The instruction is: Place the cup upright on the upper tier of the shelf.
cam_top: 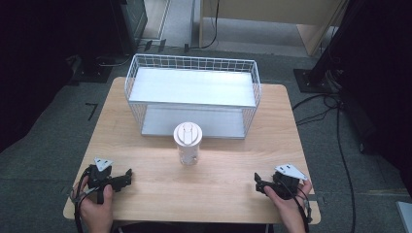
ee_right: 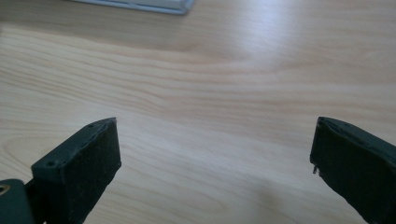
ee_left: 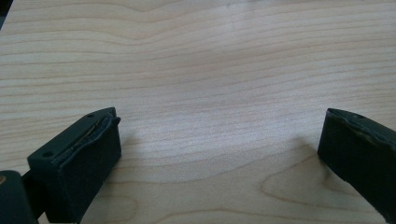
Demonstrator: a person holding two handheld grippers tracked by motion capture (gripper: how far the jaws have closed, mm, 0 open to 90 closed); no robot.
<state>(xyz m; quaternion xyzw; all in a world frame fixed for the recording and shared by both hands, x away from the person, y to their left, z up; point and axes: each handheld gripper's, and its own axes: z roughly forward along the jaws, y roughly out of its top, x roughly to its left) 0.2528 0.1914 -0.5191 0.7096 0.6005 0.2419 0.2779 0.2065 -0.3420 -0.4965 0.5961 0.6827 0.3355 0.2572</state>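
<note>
A grey carpeted floor (cam_top: 48, 141) with trailing cables surrounds a pale wooden counter (cam_top: 145, 194). In the high view, a white wire rack (cam_top: 194, 92) with two flat shelves stands at the far half of the counter, and a clear tumbler with a white lid (cam_top: 187, 143) stands upright just in front of it, near the middle. The left tool (cam_top: 127, 175) rests at the near left corner and the right tool (cam_top: 257, 183) at the near right corner, both well apart from the tumbler, each held in a hand.

In the left gripper view, the left tool (ee_left: 219, 140) has its jaws spread wide over bare wood grain, nothing between them.

In the right gripper view, the right tool (ee_right: 215, 149) is likewise spread wide and empty, with a sliver of the rack's lower shelf (ee_right: 140, 4) at the top edge.

The step in hand looks like a first reach for the tumbler. To do it well, I would bring one tool in level, jaws kept wide, and close on the clear body below the lid rather than on the lid itself, which may slip or pop. The tumbler is tall and narrow, so a sideways nudge could topple it; approach squarely and squeeze gently
</note>
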